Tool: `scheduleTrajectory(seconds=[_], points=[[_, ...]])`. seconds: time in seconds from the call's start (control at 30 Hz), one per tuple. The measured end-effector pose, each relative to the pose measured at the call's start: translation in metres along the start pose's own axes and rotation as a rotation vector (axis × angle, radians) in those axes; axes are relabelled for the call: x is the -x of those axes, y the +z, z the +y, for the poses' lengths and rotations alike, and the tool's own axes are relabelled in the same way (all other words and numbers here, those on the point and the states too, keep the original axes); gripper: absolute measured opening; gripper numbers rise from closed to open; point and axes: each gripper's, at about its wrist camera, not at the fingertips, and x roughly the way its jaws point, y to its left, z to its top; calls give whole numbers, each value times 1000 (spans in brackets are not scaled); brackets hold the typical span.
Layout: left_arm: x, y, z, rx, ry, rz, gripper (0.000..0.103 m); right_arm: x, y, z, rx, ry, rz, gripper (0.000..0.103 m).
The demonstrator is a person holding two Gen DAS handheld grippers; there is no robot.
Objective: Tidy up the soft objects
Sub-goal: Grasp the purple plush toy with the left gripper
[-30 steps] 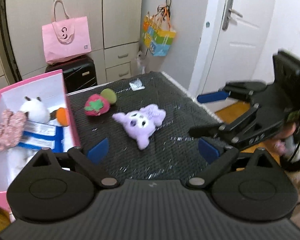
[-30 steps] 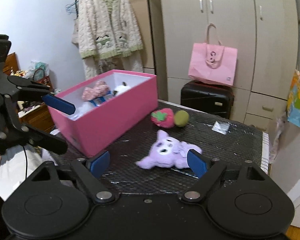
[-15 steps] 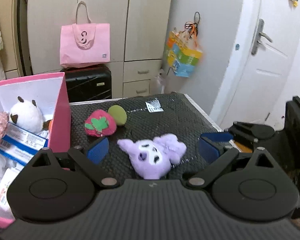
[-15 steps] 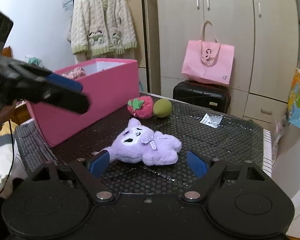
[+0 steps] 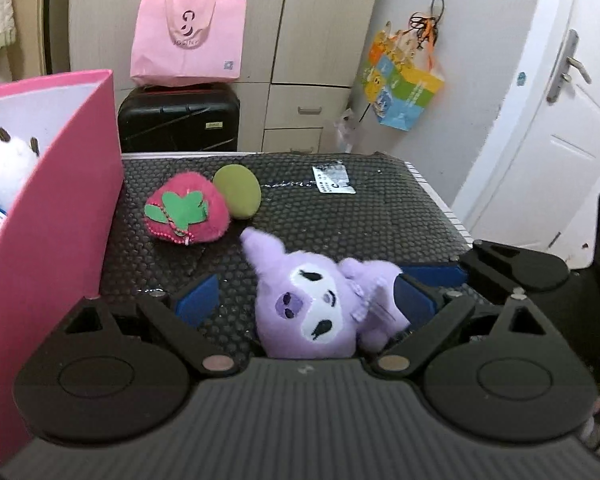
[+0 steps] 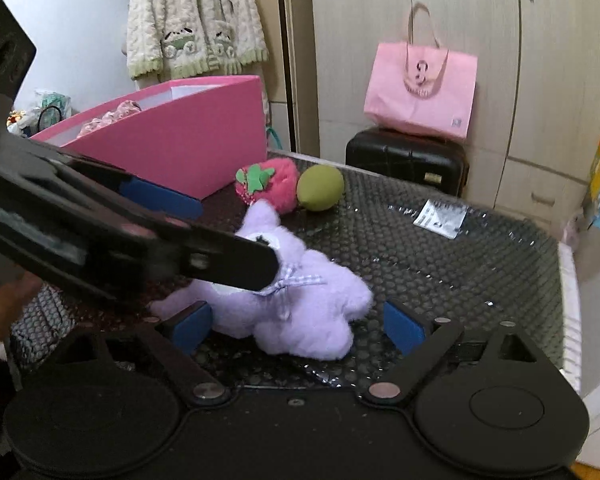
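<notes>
A purple plush (image 5: 312,304) (image 6: 300,312) lies on the black mat between the jaws of both grippers. My left gripper (image 5: 306,300) straddles its head and its jaws are closing; its right pad is at the plush's body and the left pad stands apart. My right gripper (image 6: 298,326) straddles the body from the other side with its jaws opening. A left gripper finger (image 6: 228,262) crosses over the plush's face. Behind lie a strawberry plush (image 5: 186,214) (image 6: 266,184) and a green ball (image 5: 238,192) (image 6: 320,188). The pink box (image 5: 60,200) (image 6: 188,140) holds a white plush (image 5: 8,168).
A small packet (image 5: 334,180) (image 6: 440,216) lies on the mat's far side. A pink tote (image 5: 188,40) sits on a black suitcase (image 5: 178,120) by the cupboards. The mat's edge (image 5: 440,204) drops off toward a white door (image 5: 560,128). A cardigan (image 6: 196,20) hangs behind the box.
Both grippers have come down and closer to the purple plush, which now sits between both pairs of jaws. The left gripper now crosses low through the right wrist view.
</notes>
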Motion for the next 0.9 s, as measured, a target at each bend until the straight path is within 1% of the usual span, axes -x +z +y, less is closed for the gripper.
scheduleTrajectory(seconds=[0.07, 0.13, 0.2, 0.23, 0.27, 0.3, 0.4, 0.6, 0.63, 0.7, 0.73, 0.77, 0.83, 0.9], points=[[-6, -2, 3, 13, -9, 21, 93, -2, 1, 2, 6, -6, 5, 96], [-10, -5, 7, 32, -18, 34, 86, -4, 0, 4, 15, -11, 15, 96], [-12, -6, 10, 50, -30, 36, 77, -6, -1, 6, 24, -19, 28, 96], [-13, -8, 11, 54, -47, 36, 74, -8, -2, 7, 30, -27, 33, 96], [-14, -9, 11, 60, -64, 41, 68, -9, -2, 9, 40, -37, 35, 96], [-15, -10, 12, 67, -83, 47, 65, -9, -2, 10, 45, -46, 36, 96], [-16, -12, 11, 55, -88, 45, 64, -9, -3, 13, 47, -69, 41, 96], [-14, -16, 12, 60, -89, 30, 55, -5, -4, 7, -53, -92, 44, 96], [-13, -16, 12, 59, -88, 30, 52, -4, -5, 6, -60, -98, 40, 90], [-14, -17, 11, 59, -86, 32, 50, -3, -5, 7, -55, -112, 33, 83], [-14, -18, 11, 60, -87, 31, 50, -2, -6, 8, -47, -101, 26, 76], [-13, -18, 10, 60, -88, 30, 49, 0, -7, 10, -41, -91, 21, 72], [-11, -19, 10, 56, -89, 27, 49, 3, -8, 13, -24, -92, 15, 66], [-9, -19, 9, 49, -91, 27, 49, 5, -8, 14, -24, -88, 11, 64]])
